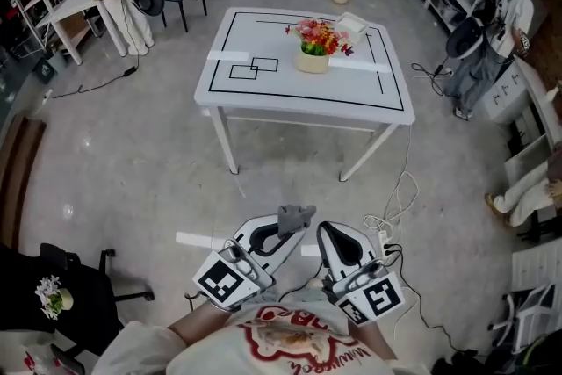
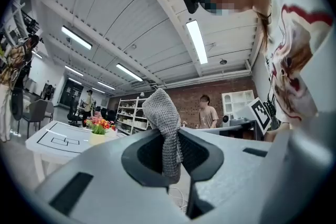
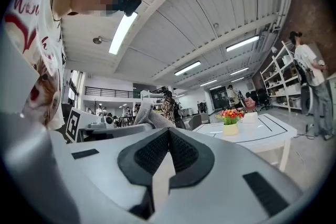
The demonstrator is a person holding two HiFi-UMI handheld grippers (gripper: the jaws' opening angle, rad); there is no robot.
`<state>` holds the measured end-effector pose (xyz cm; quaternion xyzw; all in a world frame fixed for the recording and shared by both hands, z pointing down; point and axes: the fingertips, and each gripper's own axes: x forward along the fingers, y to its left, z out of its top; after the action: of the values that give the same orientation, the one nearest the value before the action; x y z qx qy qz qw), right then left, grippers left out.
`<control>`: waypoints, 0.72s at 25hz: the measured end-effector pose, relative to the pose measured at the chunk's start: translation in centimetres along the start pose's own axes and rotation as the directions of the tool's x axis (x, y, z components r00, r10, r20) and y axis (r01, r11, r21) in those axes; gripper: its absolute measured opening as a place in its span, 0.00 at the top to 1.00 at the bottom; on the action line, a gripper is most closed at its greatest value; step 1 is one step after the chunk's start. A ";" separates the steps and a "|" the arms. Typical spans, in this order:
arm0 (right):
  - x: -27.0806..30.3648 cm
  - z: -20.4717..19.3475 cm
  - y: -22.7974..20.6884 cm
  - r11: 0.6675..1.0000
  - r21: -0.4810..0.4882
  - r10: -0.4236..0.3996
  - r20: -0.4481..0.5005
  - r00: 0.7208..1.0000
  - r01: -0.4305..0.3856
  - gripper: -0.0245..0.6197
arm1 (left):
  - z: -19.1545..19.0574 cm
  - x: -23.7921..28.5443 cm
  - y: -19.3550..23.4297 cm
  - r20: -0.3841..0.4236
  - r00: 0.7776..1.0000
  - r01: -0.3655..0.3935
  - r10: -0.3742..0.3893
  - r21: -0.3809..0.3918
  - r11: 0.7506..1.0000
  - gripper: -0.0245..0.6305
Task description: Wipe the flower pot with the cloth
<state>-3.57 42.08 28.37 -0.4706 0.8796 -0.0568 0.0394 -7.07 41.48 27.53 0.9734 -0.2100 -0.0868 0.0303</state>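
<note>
A cream flower pot (image 1: 312,61) with red and yellow flowers stands near the middle of a white table (image 1: 263,88) marked with black lines, well ahead of me. Both grippers hang low near my body, far short of the table. My left gripper (image 1: 287,233) is shut on a grey knitted cloth (image 1: 297,215), which sticks up from between the jaws (image 2: 164,128). Beside it my right gripper (image 1: 327,230) is shut with nothing between its pads (image 3: 168,132). The pot (image 2: 97,138) sits small at the left of the left gripper view, and the pot (image 3: 230,129) to the right of centre in the right gripper view.
A white box (image 1: 351,25) lies on the table behind the pot. Cables (image 1: 395,198) trail on the floor by the table's right legs, and a strip of white tape (image 1: 198,239) lies near my left gripper. A black chair (image 1: 83,277) stands at bottom left. Shelves and a seated person (image 1: 527,189) line the right side.
</note>
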 end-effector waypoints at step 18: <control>-3.4 4.1 3.1 0.990 -0.119 0.075 0.051 0.996 -0.069 0.96 | 2.9 0.6 -4.7 0.058 0.998 0.008 -0.011 0.052 0.999 0.90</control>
<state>-3.75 46.41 23.92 -0.4413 0.8965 0.0096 0.0381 -5.18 45.45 24.14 0.9718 -0.2085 -0.1100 -0.0013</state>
